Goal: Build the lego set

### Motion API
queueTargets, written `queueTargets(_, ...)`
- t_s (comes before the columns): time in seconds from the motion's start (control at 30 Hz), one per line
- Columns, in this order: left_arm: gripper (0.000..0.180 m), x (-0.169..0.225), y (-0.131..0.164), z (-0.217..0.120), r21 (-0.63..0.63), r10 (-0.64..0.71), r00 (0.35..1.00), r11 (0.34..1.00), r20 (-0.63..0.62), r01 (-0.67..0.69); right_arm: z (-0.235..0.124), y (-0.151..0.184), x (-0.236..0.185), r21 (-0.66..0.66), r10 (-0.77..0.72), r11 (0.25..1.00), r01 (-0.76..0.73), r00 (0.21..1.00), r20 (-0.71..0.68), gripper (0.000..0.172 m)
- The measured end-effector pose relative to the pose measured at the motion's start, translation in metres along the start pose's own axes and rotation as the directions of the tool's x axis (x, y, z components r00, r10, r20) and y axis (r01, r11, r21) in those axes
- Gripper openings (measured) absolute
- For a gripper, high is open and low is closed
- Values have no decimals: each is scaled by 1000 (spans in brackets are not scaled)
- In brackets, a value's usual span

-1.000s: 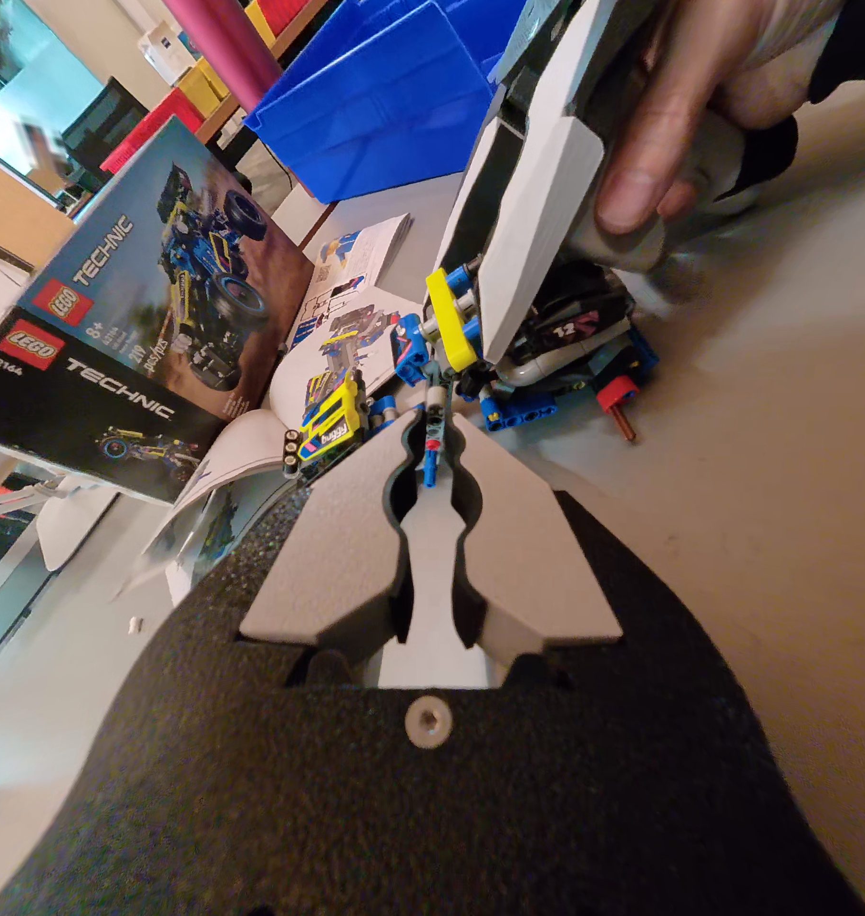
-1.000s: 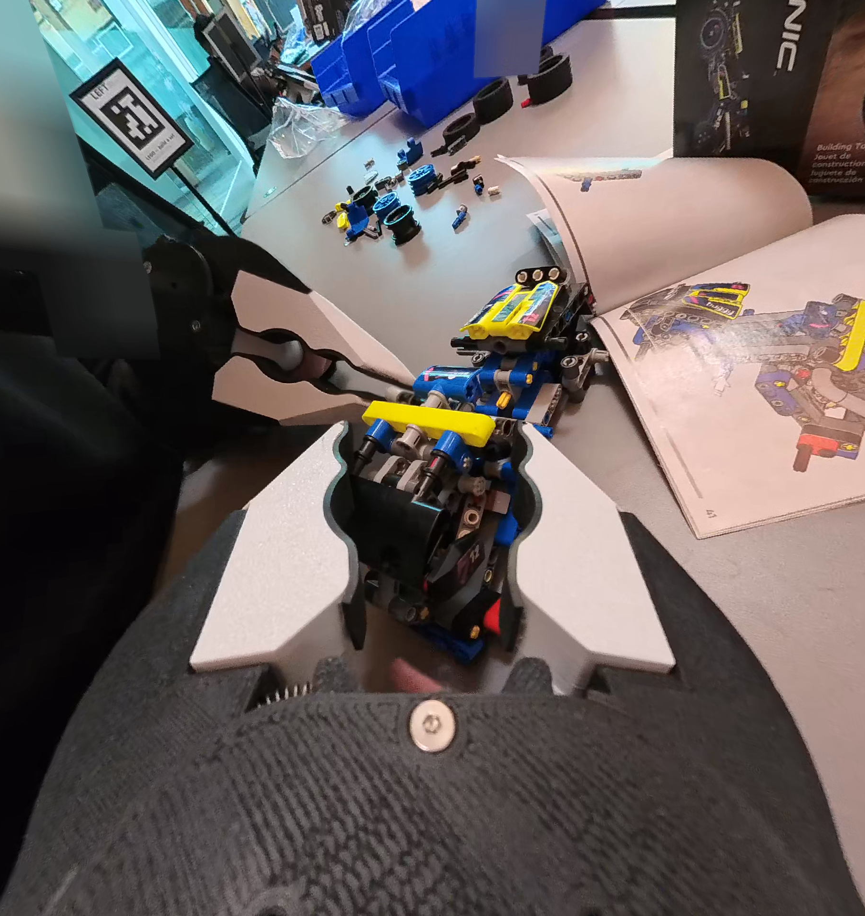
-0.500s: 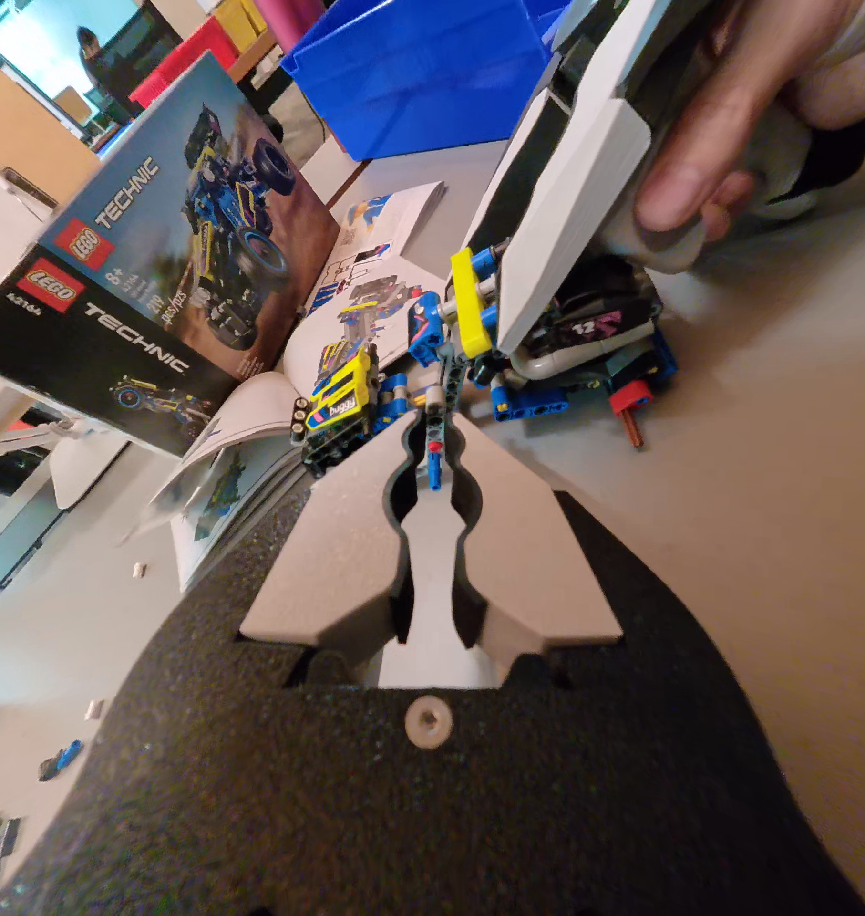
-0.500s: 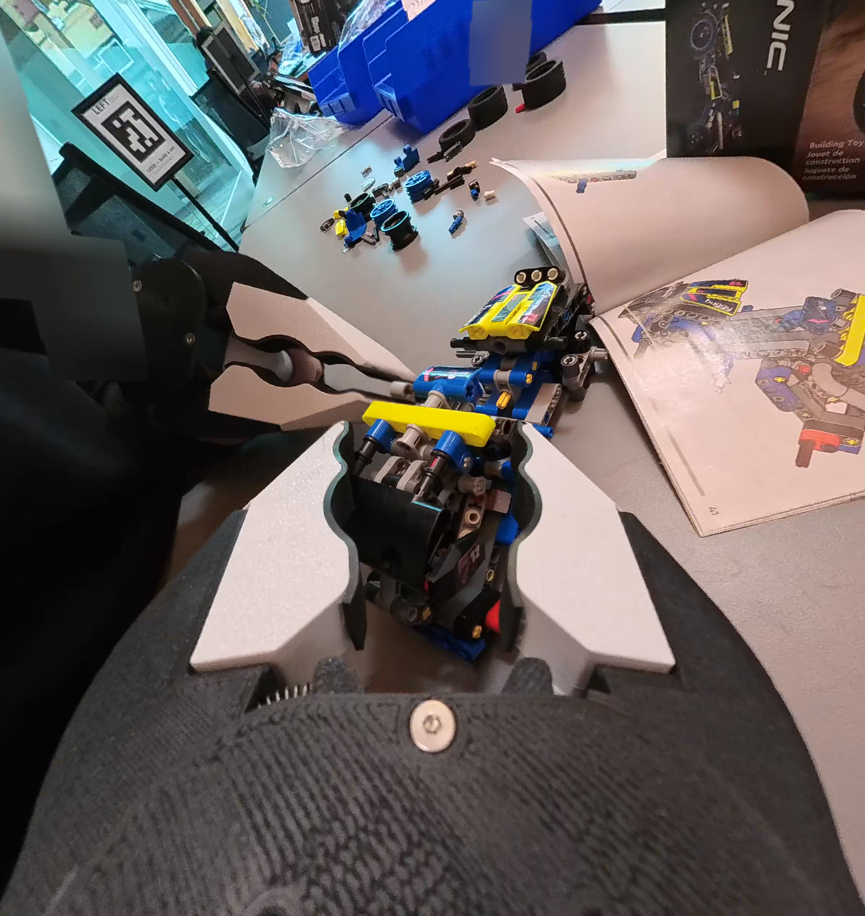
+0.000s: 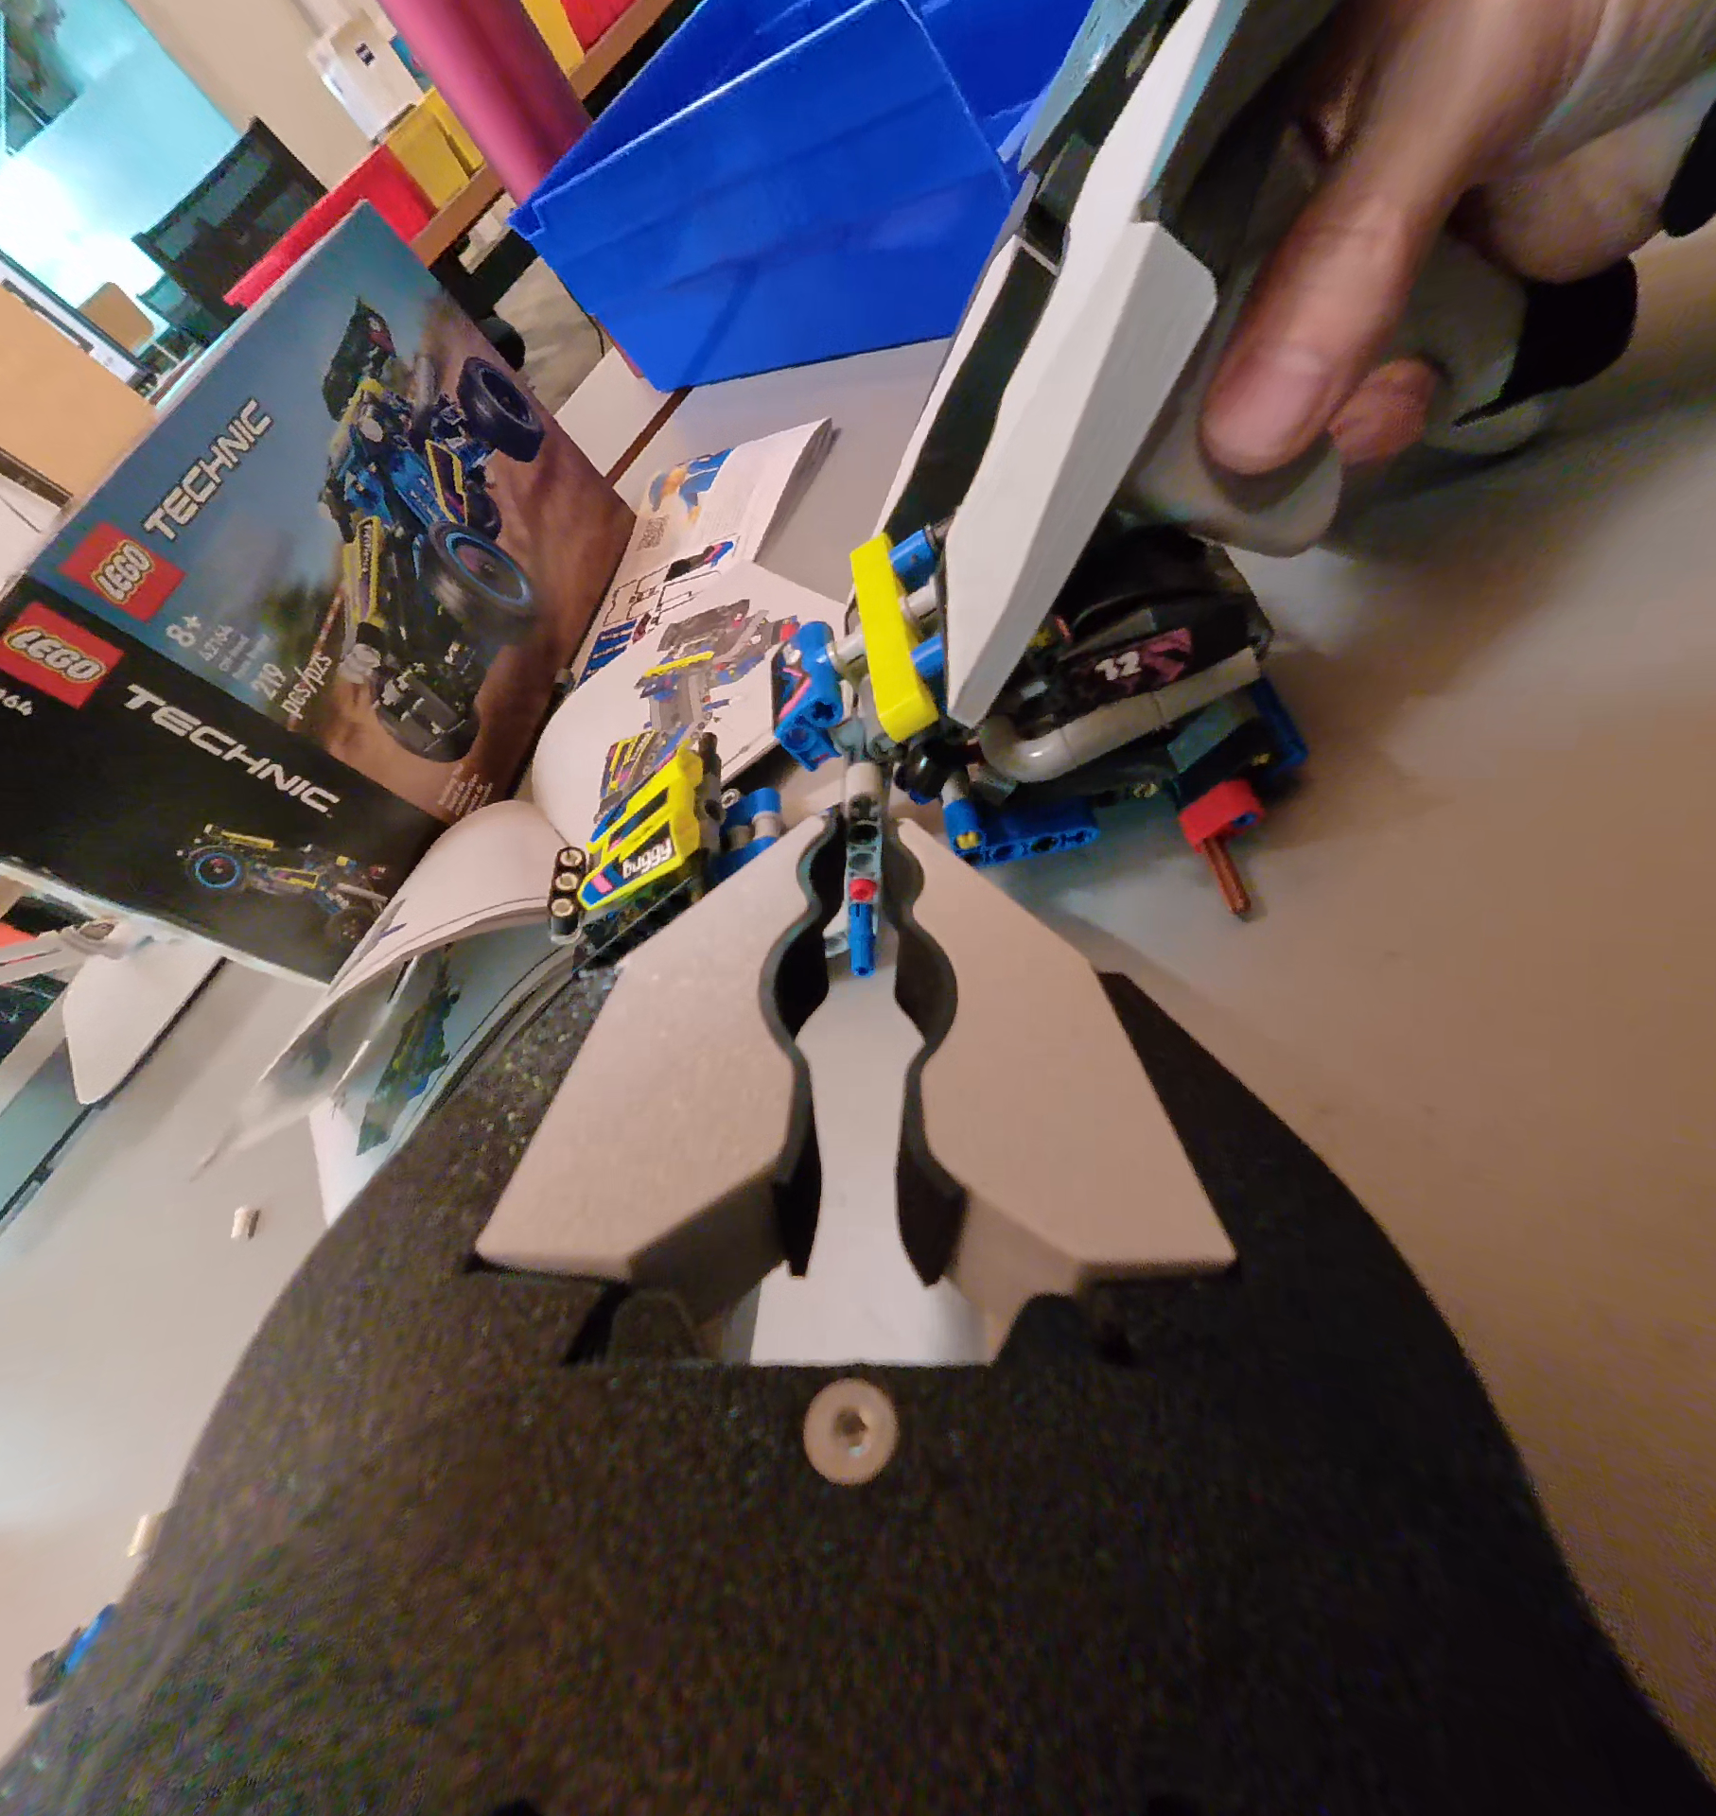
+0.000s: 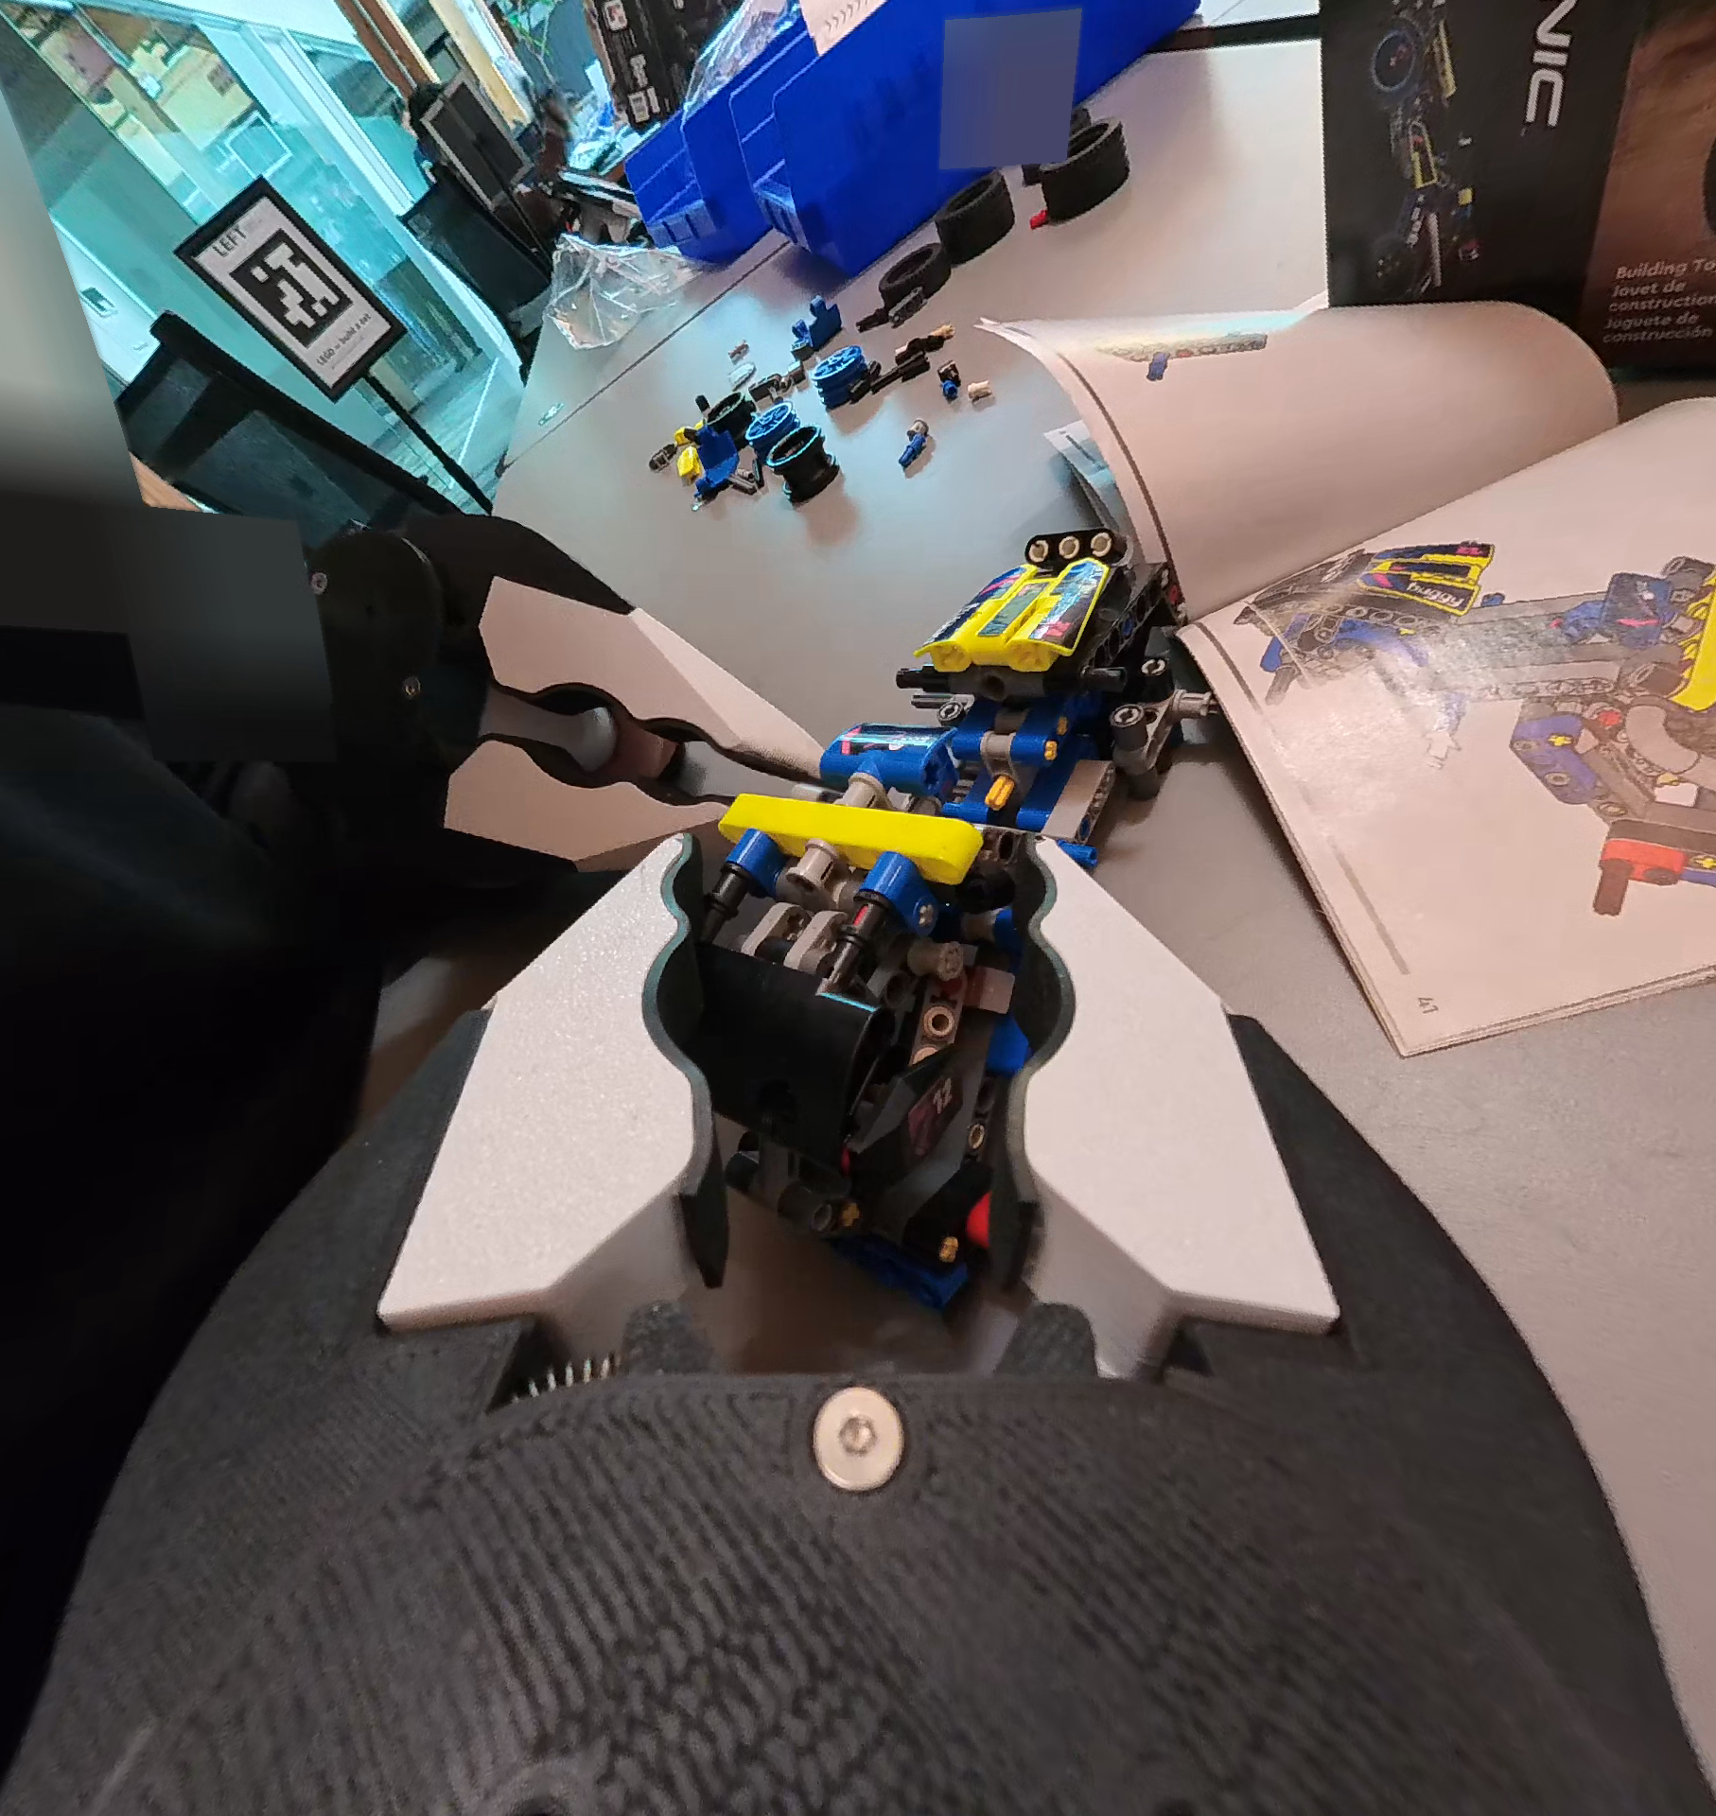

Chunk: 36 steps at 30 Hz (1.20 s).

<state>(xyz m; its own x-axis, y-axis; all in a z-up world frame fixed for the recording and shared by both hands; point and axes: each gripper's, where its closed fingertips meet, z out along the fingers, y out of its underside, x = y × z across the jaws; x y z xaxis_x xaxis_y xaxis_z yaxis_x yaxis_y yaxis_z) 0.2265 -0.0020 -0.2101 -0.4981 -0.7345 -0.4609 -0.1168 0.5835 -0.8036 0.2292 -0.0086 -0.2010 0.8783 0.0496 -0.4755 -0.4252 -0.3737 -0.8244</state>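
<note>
Two grippers are working on one toy buggy chassis (image 6: 992,747) that lies on the grey table (image 6: 1424,1228) just beside an open instruction booklet (image 6: 1522,747). The right gripper (image 6: 859,865) has its fingers spread wide around the rear of the model, the pads pressed against its black and blue sides behind the yellow beam (image 6: 849,833). The left gripper (image 5: 859,855) has its fingers nearly together, pinching a thin grey beam with a red and blue pin (image 5: 862,884) that joins the chassis near that yellow beam. From where I stand, the thin piece looks like the weak point: a twist or a sideways pull from the left gripper could snap it off its joint or let it slip out of the narrow pinch. If the right gripper squeezes harder, the studded panels could pop loose; if it slackens, the model could swivel on the table. The front end with the yellow hood (image 6: 1016,609) touches the booklet's curled page (image 6: 1326,432), so a shove could drag the paper along. Loose parts (image 6: 785,432) lie well apart.
</note>
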Motion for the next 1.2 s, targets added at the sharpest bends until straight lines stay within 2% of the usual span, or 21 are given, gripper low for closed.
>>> queueTargets(0.57,4,3,-3,1,46,75,997,996,-33,-74,-2,1,0,9,78,997,-79,996,38,61)
queueTargets(0.7,4,4,-4,2,54,205,979,977,18,-206,-2,3,0,19,167,986,-169,984,64,61)
queueTargets(0.93,3,4,-5,2,99,187,982,978,-24,-184,-3,3,0,20,180,983,-181,981,75,60)
queueTargets(1.03,4,3,-7,2,129,131,986,985,-102,-117,-3,2,0,22,176,984,-178,982,74,61)
queueTargets(1.2,3,5,-5,2,136,253,965,961,-67,-242,-2,4,-1,11,129,992,-130,991,43,60)
